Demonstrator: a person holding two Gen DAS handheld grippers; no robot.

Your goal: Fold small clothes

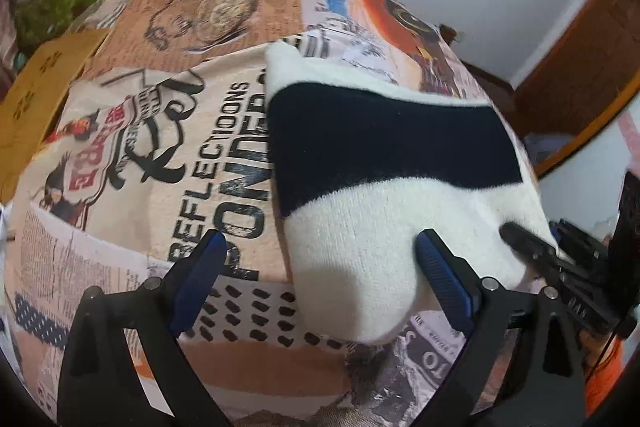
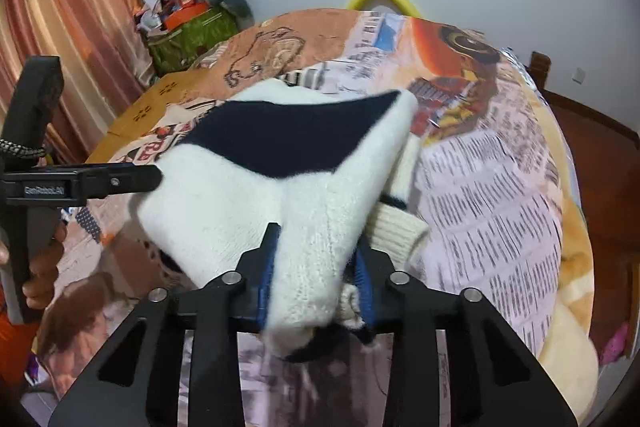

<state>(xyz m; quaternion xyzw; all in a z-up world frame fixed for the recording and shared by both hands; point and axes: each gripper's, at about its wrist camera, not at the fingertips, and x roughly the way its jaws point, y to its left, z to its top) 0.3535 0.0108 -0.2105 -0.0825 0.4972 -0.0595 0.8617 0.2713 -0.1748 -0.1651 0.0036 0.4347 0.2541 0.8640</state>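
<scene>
Mid-fold: right tongs (image 2: pixel 316 267) clamp the white-and-navy knit sweater's (image 2: pixel 248 195) corner above the printed bedspread (image 2: pixel 492 187); left tongs (image 1: pixel 316 259) gape, holding nothing. Next, presumably, carry the corner across.

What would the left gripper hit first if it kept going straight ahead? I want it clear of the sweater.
Probably the white part of the sweater near its right finger; otherwise the printed blanket. Depth is unclear.

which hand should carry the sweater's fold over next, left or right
Right, probably. The right hand-held gripper is already shut on a bunched edge of the white and navy sweater. The left hand-held gripper is open, gripping nothing.
</scene>
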